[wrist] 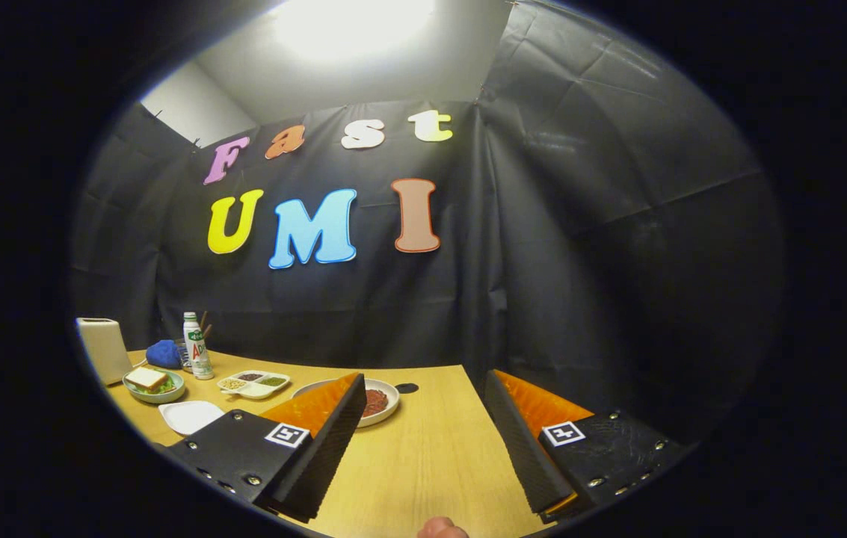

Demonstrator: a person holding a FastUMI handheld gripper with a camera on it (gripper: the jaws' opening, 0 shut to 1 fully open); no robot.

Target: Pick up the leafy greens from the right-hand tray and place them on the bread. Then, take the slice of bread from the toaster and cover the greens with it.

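We log the green plate (155, 389) by the toaster (104, 349): a bread slice (145, 377) lies over the leafy greens (162, 387), as the task wants. Gripper (423, 426) over the worktop (423, 463): fingers wide, holding nothing.

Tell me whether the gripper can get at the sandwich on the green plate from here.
Probably yes: the gripper is open and holds nothing, and bare table leads toward the sandwich on the green plate, off beyond its fingers.
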